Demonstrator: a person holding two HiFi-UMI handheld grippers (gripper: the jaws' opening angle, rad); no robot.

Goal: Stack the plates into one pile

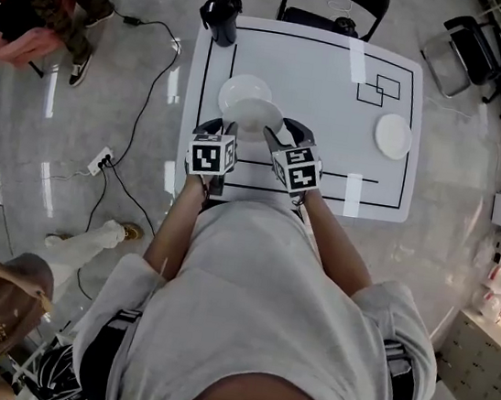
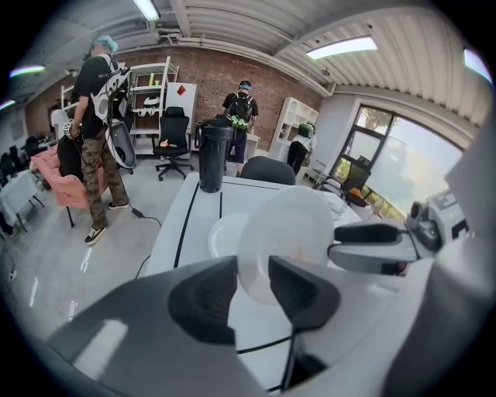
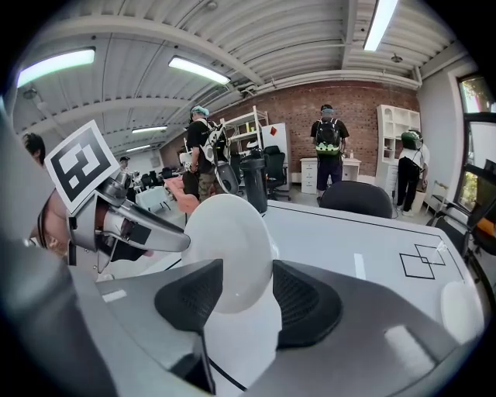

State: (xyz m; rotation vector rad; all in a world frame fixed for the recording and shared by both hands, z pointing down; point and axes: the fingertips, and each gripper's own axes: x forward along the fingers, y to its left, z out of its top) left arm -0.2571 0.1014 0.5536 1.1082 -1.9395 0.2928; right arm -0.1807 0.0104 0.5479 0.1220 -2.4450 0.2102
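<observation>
Because the person's grey shirt fills the lower half of the head view, the near edge of the white table is cut off, and from above the marker cubes cover most of both pairs of jaws. At the table's far left corner stands a black jug; I cannot see what it holds. One white plate, plain and round, is lifted clear of the table and tilted. The left gripper pinches its rim from one side and the right gripper from the other, pads closed on it. It partly hides a second plate lying flat just behind it. A third plate lies well apart, near the table's right edge.
</observation>
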